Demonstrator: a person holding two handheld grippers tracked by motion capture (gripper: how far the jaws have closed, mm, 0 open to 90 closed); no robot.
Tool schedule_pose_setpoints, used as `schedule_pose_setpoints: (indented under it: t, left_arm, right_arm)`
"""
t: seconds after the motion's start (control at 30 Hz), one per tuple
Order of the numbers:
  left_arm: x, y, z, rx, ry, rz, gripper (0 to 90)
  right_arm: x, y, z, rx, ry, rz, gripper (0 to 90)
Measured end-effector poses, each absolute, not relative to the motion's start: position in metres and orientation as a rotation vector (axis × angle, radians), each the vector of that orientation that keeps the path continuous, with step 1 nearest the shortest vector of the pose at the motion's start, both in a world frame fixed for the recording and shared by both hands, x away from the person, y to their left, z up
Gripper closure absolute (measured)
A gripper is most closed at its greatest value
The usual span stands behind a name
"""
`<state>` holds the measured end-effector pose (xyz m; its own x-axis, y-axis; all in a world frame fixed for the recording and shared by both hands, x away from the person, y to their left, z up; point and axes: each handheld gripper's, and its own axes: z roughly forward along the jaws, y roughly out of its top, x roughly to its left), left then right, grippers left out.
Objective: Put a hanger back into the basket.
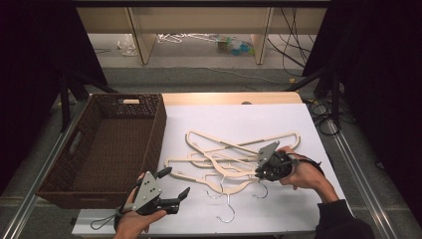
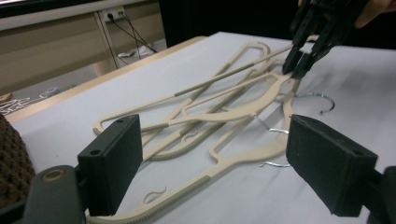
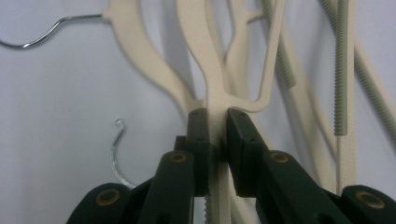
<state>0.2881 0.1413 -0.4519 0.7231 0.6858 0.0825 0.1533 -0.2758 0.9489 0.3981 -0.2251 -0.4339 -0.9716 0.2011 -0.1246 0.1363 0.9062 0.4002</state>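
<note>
Several cream plastic hangers [image 1: 234, 154] with metal hooks lie tangled on the white table top [image 1: 278, 119]. My right gripper [image 1: 259, 172] is at the pile's right side, shut on the arm of one cream hanger [image 3: 205, 60]; in the right gripper view both pads of the right gripper [image 3: 217, 126] press on it. From the left gripper view, that right gripper [image 2: 296, 65] pinches the hanger pile [image 2: 224, 112] at its far end. My left gripper [image 1: 176, 181] hovers near the table's front left, open, and between the pads of the left gripper [image 2: 219, 163] there is nothing held.
A dark brown wicker basket [image 1: 154, 134] stands on the left half of the table, its rim beside the hangers. Loose metal hooks [image 1: 228, 214] lie near the front edge. Black curtains flank the table, and cables run on the floor behind.
</note>
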Motion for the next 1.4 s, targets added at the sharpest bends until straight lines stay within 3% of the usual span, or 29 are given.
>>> schedule_pose_setpoints:
  t: [0.5, 1.1, 1.4]
  left_arm:
    - [0.337, 0.092, -0.474, 2.034, 0.565, 0.621, 22.7]
    - [0.355, 0.062, -0.484, 2.241, 0.34, 0.709, 29.6]
    - [0.357, 0.052, -0.484, 2.248, 0.282, 0.725, 28.6]
  right_arm:
    - [0.373, -0.223, -0.418, 0.176, 2.883, 0.573, 80.1]
    - [0.37, -0.219, -0.412, 0.139, 2.875, 0.592, 80.0]
    - [0.367, -0.217, -0.408, 0.131, 2.872, 0.602, 79.9]
